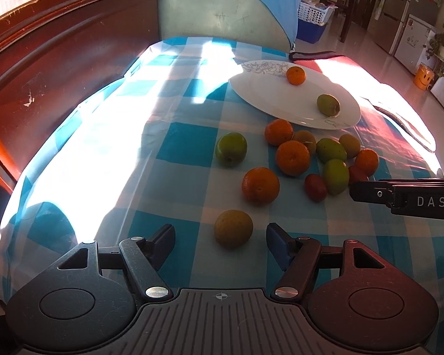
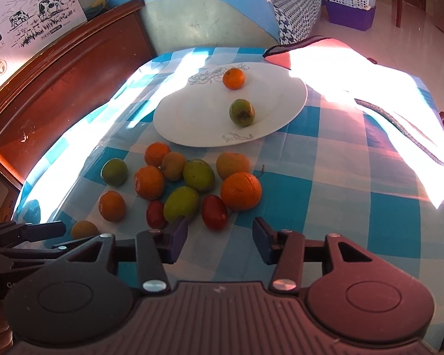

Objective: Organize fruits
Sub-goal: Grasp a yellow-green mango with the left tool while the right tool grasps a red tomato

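Observation:
A white plate (image 1: 260, 88) (image 2: 186, 112) at the back of the checked table holds a small orange (image 1: 295, 75) (image 2: 233, 78) and a green fruit (image 1: 328, 105) (image 2: 241, 112). Several oranges, green fruits and red ones lie in a loose heap on the cloth in front of it. My left gripper (image 1: 220, 241) is open, and a yellow-green fruit (image 1: 233, 228) lies between its fingertips, untouched by the pads. My right gripper (image 2: 220, 238) is open too, with a red fruit (image 2: 214, 211) just ahead of the gap. Its left finger (image 2: 177, 236) sits close under a green fruit (image 2: 181, 203).
A dark wooden bench back (image 1: 59, 74) curves along the left side of the table. A pale cushion (image 1: 219, 11) stands behind the plate. A red cloth (image 2: 355, 68) drapes the right part of the table in bright sun. The two grippers are close side by side.

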